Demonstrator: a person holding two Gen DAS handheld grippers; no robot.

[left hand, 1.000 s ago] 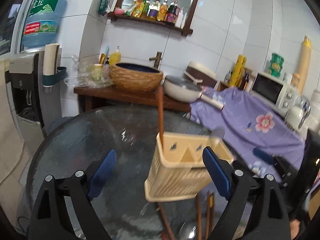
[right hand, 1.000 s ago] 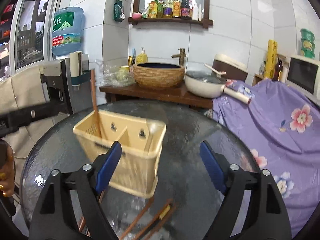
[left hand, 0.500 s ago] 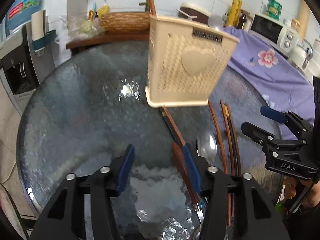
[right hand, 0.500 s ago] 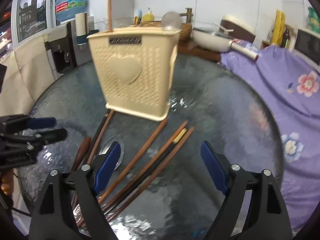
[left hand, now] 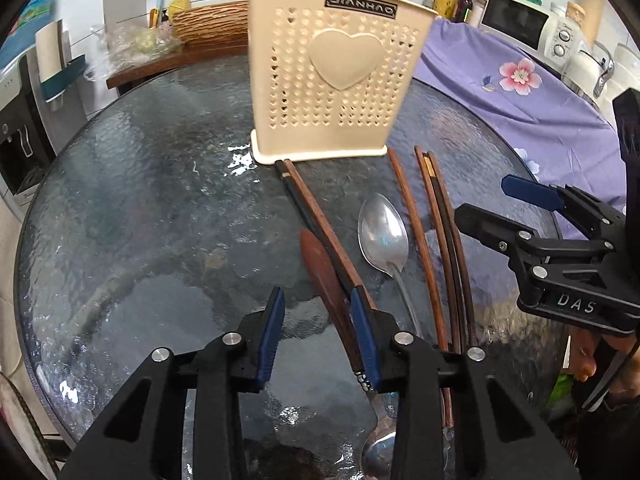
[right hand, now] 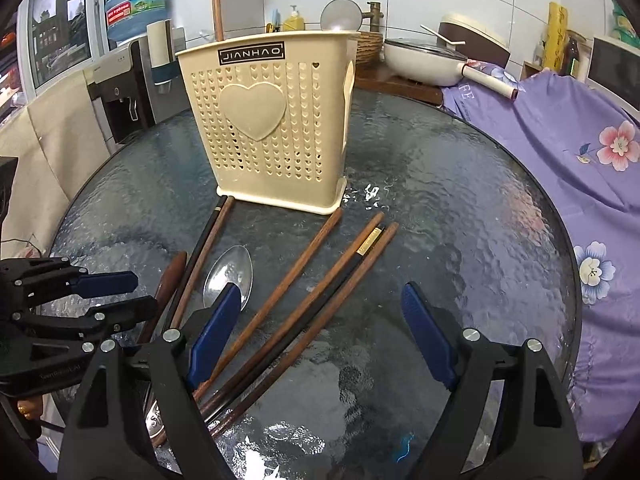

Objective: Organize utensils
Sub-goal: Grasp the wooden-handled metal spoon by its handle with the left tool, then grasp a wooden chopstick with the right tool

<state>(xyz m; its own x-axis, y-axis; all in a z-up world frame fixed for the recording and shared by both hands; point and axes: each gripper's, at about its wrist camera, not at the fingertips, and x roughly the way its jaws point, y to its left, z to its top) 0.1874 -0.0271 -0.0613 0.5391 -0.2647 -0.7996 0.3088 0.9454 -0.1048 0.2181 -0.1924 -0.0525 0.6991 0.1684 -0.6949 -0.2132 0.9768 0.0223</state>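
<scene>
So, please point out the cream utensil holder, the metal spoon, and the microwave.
cream utensil holder (right hand: 256, 110), right wrist view, on its raised heart.
metal spoon (left hand: 382, 228), left wrist view, on its bowl.
microwave (left hand: 516, 20), left wrist view, on its door.

The left gripper (left hand: 318, 320) points steeply down, its black arms filling the frame from 6 o'clock. Its jaws have just been closing and now stand narrow, with a gap left between the blue pads (left hand: 271, 330). The right gripper (right hand: 320, 336) also tilts down, jaws spread wide with nothing between them. In the left wrist view it sits at 3 o'clock, with part of the hand (left hand: 588, 364) that holds it showing below it.
</scene>
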